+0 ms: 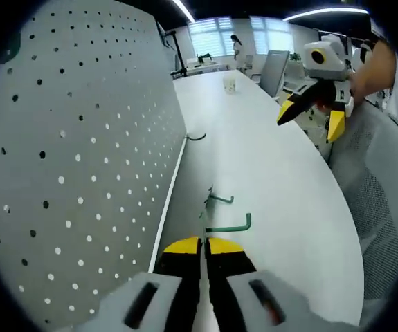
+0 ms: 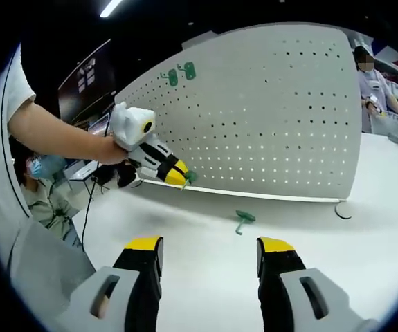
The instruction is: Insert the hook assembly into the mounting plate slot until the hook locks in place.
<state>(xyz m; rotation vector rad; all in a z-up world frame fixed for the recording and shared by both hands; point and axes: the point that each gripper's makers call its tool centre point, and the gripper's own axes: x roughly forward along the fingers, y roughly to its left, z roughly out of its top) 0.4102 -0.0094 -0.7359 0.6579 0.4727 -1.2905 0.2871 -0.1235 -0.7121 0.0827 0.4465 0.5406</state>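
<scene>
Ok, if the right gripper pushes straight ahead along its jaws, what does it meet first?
Probably the loose green hook lying on the white table, roughly centred between the open jaws of the right gripper. Beyond it stands the pegboard. Depth is hard to judge.

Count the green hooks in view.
4: one held hook in the shut left tongs, one loose hook on the table, two mounted hooks high on the pegboard. The dark hook isn't counted.

One pegboard [image 2: 268, 117], four green hooks: two mounted [image 2: 180, 73], one held [image 1: 228, 225], one lying [image 2: 243, 219]
</scene>
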